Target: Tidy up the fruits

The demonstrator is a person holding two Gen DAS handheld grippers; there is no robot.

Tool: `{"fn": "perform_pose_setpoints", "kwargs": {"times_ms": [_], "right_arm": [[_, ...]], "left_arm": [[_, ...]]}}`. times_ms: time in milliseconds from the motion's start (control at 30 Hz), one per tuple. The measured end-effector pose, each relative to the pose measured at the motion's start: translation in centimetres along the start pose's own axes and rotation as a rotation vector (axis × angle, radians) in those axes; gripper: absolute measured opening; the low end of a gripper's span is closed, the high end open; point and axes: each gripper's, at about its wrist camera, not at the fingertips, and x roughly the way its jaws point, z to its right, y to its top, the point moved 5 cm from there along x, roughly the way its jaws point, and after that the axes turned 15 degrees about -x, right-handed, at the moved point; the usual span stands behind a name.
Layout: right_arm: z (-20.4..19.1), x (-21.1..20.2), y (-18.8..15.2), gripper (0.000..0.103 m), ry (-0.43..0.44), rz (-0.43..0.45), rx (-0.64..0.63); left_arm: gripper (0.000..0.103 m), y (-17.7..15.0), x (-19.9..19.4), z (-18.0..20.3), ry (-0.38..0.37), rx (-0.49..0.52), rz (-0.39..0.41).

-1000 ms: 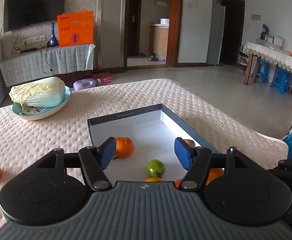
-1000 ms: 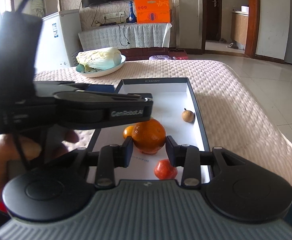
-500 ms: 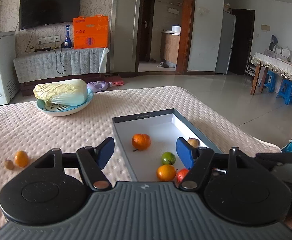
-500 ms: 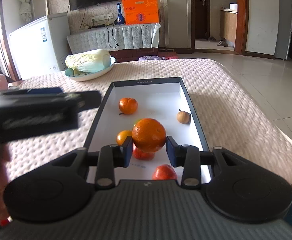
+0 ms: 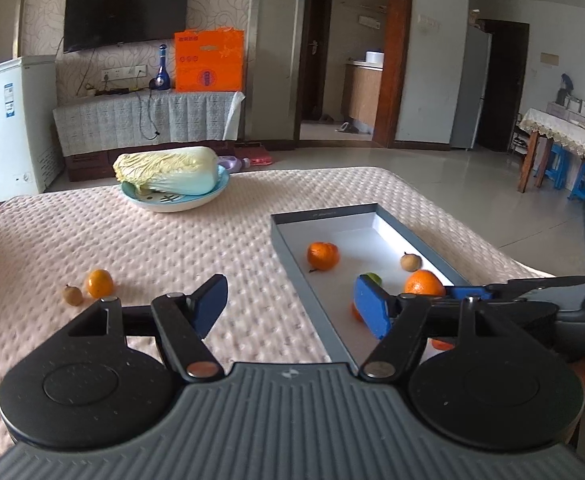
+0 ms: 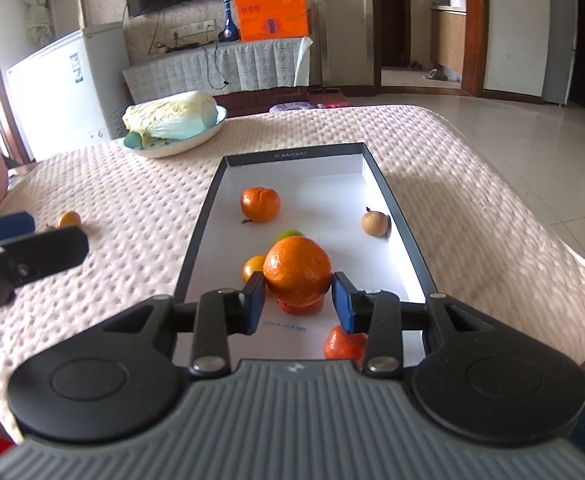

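Note:
My right gripper (image 6: 298,304) is shut on a large orange (image 6: 297,270) and holds it above the near end of the grey tray (image 6: 200,236). In the tray lie a mandarin (image 6: 260,204), a brown longan (image 6: 375,223), a green fruit (image 6: 289,235), a small orange (image 6: 253,267) and red fruit (image 6: 342,344). My left gripper (image 5: 290,308) is open and empty, over the tray's left edge (image 5: 304,292). A small orange (image 5: 100,283) and a longan (image 5: 72,295) lie on the cloth to the left.
A blue plate (image 5: 172,202) with a napa cabbage (image 5: 168,170) stands at the back of the pink quilted table (image 5: 132,248). The table edge drops to the floor at right. A white freezer (image 5: 8,128) stands far left.
My left gripper has swung left off the tray, bringing the loose orange and longan into view. My right gripper has kept its hold on the large orange over the tray.

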Motion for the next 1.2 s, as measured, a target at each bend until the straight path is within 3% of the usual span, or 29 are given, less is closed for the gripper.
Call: {"fn": "perform_pose_setpoints", "kwargs": {"times_ms": [100, 400, 733, 933, 1200], "right_arm": [[-0.3, -0.7, 0.4, 0.053, -0.037, 0.035, -0.001], [-0.7, -2.2, 1.6, 0.053, -0.086, 0.121, 0.043], [-6.8, -2.0, 4.1, 0.051, 0.031, 0.192, -0.054], [-9.5, -0.8, 5.1, 0.051, 0.093, 0.176, -0.023], [-13.2, 0.7, 5.6, 0.05, 0.142, 0.16, -0.082]], "left_arm": [[0.075, 0.1, 0.1, -0.5, 0.014, -0.011, 0.002], [0.075, 0.7, -0.1, -2.6, 0.058, 0.001, 0.015], [0.074, 1.9, -0.8, -6.5, 0.098, -0.038, 0.033], [0.075, 2.8, -1.0, -9.7, 0.127, -0.108, 0.037], [0.075, 3.7, -1.8, -13.7, 0.17, -0.117, 0.066]]}}
